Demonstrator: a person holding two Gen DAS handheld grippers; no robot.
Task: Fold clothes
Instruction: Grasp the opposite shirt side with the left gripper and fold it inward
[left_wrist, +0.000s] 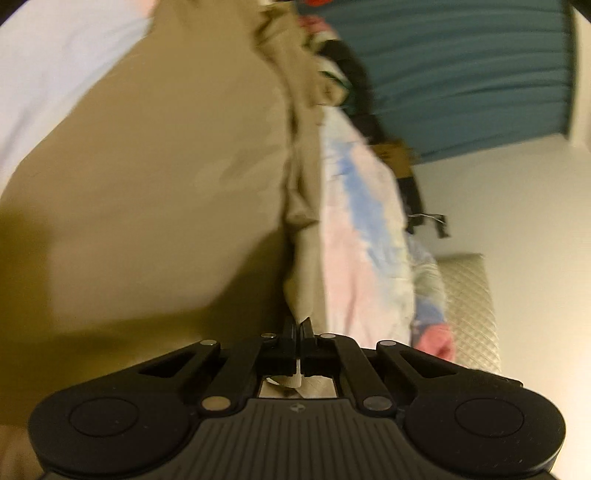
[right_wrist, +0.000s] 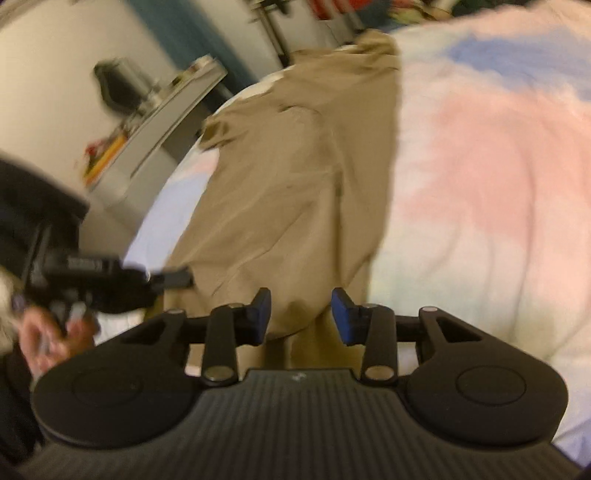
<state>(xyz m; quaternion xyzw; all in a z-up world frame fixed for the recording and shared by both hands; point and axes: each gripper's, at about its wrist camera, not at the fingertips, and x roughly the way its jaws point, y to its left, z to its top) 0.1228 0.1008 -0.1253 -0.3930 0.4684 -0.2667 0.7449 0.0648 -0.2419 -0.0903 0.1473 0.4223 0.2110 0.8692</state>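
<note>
A tan garment (left_wrist: 155, 177) fills the left wrist view, spread over a pink, white and blue tie-dye bedcover (left_wrist: 362, 236). My left gripper (left_wrist: 299, 325) is shut on an edge of this tan garment, the cloth pinched between its black fingers. In the right wrist view the same tan garment (right_wrist: 295, 177) lies stretched away from me across the bedcover (right_wrist: 491, 177). My right gripper (right_wrist: 301, 314) stands open, blue pads apart, with a fold of the tan cloth lying between them. The left gripper (right_wrist: 173, 278) shows at the left, on the garment's side edge.
A person's hand (right_wrist: 44, 332) holds the left gripper's handle. A grey shelf unit (right_wrist: 159, 122) with clutter stands beyond the bed. A quilted pillow (left_wrist: 469, 306) and a teal curtain (left_wrist: 461, 74) lie past the bedcover. A pile of other clothes (left_wrist: 343, 66) sits at the bed's far end.
</note>
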